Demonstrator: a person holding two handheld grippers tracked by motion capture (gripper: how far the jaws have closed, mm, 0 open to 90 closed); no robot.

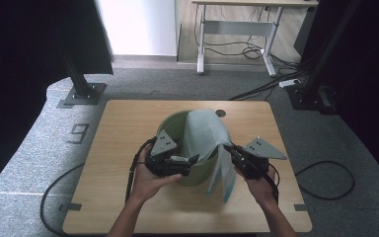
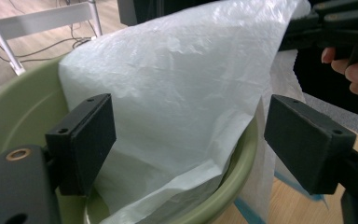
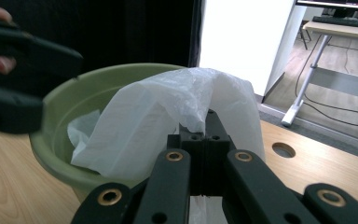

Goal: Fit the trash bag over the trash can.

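My L gripper (image 1: 190, 163) sits at the near-left rim of the bin (image 1: 170, 126), jaws wide apart. In the left gripper view the pads (image 2: 86, 140) stand either side of the bin rim w/ the bag (image 2: 177, 107) draped between them, but neither pad presses on it; the rim (image 2: 233, 182) runs through the gap. Nothing gripped on that side.

My R gripper (image 1: 228, 148) is at the bin's right edge, jaws together and clamped on the bag. In the right gripper view the pads (image 3: 204, 140) meet w/ the thin white plastic (image 3: 168, 112) pinched at their tips, the rest billowing up and over into the bin (image 3: 93, 84).

Bag: translucent white, partly inside the green bin, partly pulled up over the right rim; from the high view one loose end (image 1: 224, 177) hangs down outside the bin toward the table (image 1: 118, 148), w/ a blue strip along its edge. The bag's peak stands higher than the rim.

Bin stands upright near the table's middle, between my two hands. L hand (image 1: 150, 180) below-left of it, R hand (image 1: 261, 190) below-right. Table is light wood w/ a round hole (image 1: 220, 113) just behind the bin.
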